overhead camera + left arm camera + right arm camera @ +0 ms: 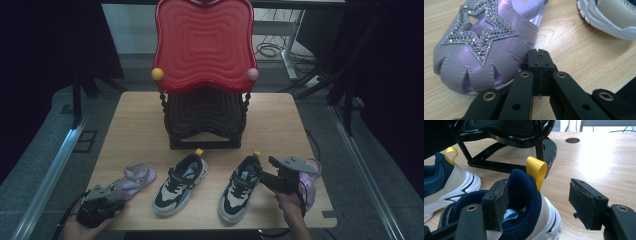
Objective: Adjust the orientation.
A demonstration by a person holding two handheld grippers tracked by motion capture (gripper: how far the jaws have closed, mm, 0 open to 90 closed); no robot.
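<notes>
We bring our right gripper (541, 205) to the heel of the right-hand sneaker (240, 189).

Its jaws stand spread, one inside the padded collar, one outside, not yet pinching. The sneaker looks light, soft above a stiff sole, so we'd grip by the yellow loop (537, 171). The rack (205, 120) stands near behind, table edge (220, 226) close in front. Our left gripper (539, 62) is pressed together beside the lilac sandal (481, 47).
</notes>
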